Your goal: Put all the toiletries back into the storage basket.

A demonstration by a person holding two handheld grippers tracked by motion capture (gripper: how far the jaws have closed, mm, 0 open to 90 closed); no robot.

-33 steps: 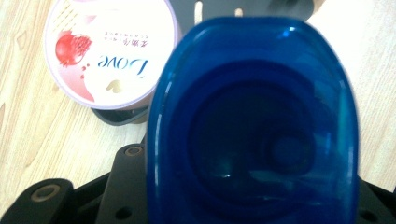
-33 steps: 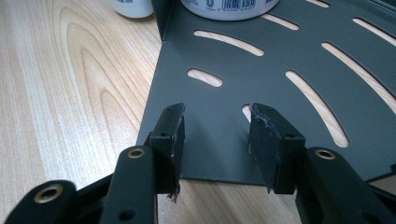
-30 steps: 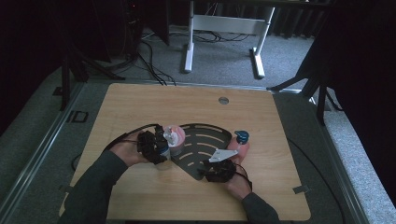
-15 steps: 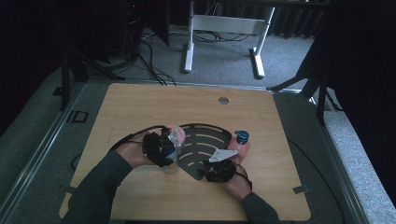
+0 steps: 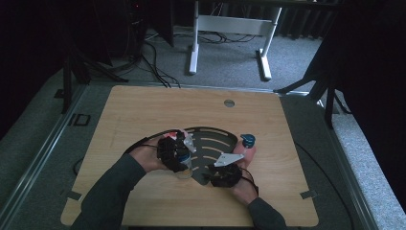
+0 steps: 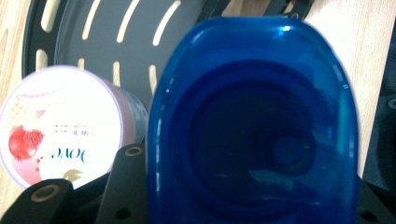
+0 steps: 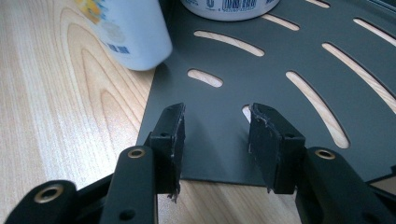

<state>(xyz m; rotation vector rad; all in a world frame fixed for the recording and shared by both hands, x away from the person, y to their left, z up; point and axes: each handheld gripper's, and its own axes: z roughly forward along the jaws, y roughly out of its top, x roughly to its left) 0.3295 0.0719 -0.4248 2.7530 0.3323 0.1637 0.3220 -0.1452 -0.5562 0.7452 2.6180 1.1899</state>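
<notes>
Left claw (image 5: pixel 184 155) has shifted right w/ its load since earlier frame, now at edge of the dark slotted tray (image 5: pixel 210 143); right claw (image 5: pixel 225 172) unchanged. Left claw grips a bottle w/ translucent blue oval cap (image 6: pixel 254 121), cap facing the cam. Pink-white Dove jar (image 6: pixel 58 126) stands just beside it on tray. Right claw: jaws apart, nothing betw. them, over tray's near edge (image 7: pixel 215 140). White bottle (image 7: pixel 130 32) on tabletop (image 5: pixel 143 110) at tray's edge. Small blue-capped item (image 5: pixel 247 140) near right hand.
</notes>
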